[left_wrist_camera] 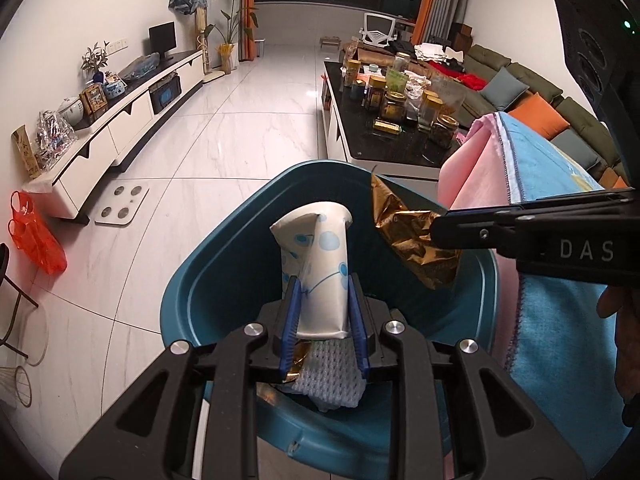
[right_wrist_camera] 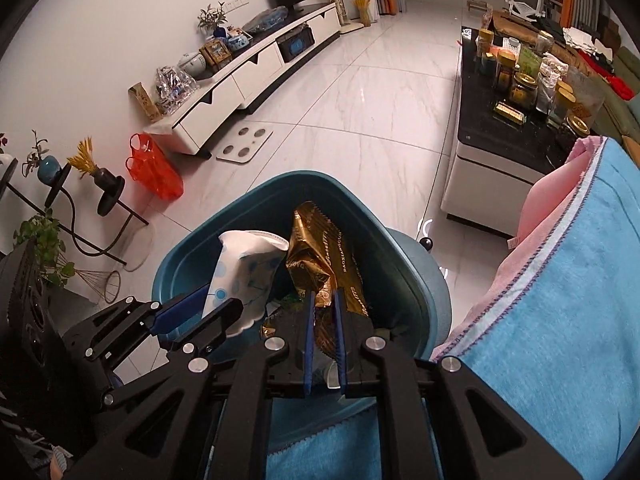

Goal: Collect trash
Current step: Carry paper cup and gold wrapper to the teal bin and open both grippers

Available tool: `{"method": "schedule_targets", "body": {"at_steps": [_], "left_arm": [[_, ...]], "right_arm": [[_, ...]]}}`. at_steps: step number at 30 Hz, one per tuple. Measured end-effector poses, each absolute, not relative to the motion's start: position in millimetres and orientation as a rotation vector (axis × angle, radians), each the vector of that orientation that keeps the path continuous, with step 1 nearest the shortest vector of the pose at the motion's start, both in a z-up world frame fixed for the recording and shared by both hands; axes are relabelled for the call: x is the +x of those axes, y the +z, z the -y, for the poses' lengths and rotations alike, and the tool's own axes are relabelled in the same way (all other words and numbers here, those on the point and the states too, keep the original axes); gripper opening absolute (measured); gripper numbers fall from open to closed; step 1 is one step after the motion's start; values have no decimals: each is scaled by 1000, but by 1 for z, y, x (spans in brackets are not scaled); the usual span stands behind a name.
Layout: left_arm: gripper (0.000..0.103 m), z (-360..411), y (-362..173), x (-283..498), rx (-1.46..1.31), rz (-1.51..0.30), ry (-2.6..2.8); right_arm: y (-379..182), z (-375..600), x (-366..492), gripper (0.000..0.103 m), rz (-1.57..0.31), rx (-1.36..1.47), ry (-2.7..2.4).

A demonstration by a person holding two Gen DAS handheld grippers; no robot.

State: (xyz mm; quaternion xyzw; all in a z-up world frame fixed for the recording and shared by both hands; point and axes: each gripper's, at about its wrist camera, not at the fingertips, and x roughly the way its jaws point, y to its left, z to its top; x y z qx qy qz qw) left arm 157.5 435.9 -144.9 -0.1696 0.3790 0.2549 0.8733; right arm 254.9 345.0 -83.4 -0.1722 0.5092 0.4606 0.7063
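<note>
Left wrist view: left gripper (left_wrist_camera: 323, 312) clamps a crushed paper cup (left_wrist_camera: 320, 268), light and soft, above the teal bin (left_wrist_camera: 180, 304); gold wrapper (left_wrist_camera: 404, 236) at two o'clock.

Right wrist view: right gripper (right_wrist_camera: 323, 320) pinches the crinkly, slippery wrapper's lower end over the bin; cup at ten o'clock.

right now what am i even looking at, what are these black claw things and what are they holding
These are two hand-held grippers, each worked by a person, with a wide-angle camera on each looking along its fingers. One picture is from the left gripper, the other from the right. Both hang over a teal bin on a tiled floor. The left gripper is shut on a crushed white paper cup with blue dots. The right gripper pinches a crumpled gold wrapper. A blue and pink towel lies beside the bin.
</note>
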Motion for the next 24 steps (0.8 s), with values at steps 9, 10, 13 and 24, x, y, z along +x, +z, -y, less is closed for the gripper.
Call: {"method": "schedule_targets", "body": {"at_steps": [9,10,13,24], "left_arm": [[32,-440,-147,160,-348,-795,549],[41,-440,-146,159,-346,-792,552],[54,-437,-141,161,-344,-782,551],[88,-420,-102,146,-263,-722,631]], "right_arm": [[-85,-339,263,28,-1126,-327,1010],[-83,-337,264,29,-1124,-320,1011],[-73,-328,265,33,-1101,-274,1018],[-22,-258,265,58,-925,-171,1007]]}}
